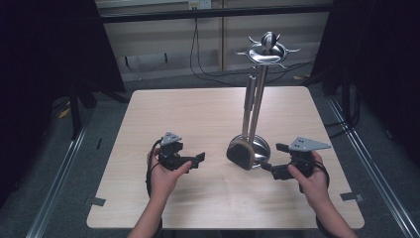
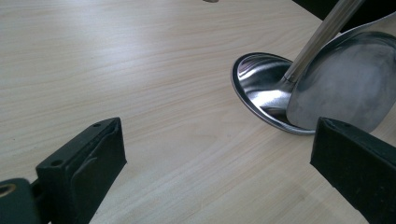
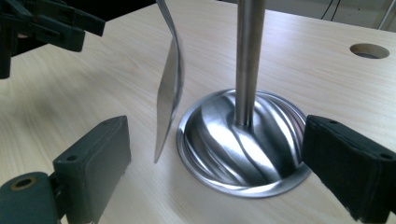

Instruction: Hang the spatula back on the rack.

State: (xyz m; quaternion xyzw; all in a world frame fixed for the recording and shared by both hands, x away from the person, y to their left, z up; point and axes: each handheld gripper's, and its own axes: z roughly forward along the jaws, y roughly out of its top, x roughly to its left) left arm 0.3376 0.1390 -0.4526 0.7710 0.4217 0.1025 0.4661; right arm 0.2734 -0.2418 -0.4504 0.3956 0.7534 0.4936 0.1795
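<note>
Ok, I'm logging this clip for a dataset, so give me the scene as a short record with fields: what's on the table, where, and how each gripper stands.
surface: light wood table
stand: steel utensil stand, upright, round base on the table right of centre
utensil: flat steel turner hanging from the stand, blade low beside the base
left gripper: open, holding nothing, left of the stand, pointed toward it
right gripper: open, holding nothing, close to the base on its right
hole: round hole in the tabletop

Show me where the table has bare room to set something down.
Free: the far left of the table, left of the stand, and the near edge between the hands. Crowded: around the stand's base, flanked by the left tool and right tool.
</note>
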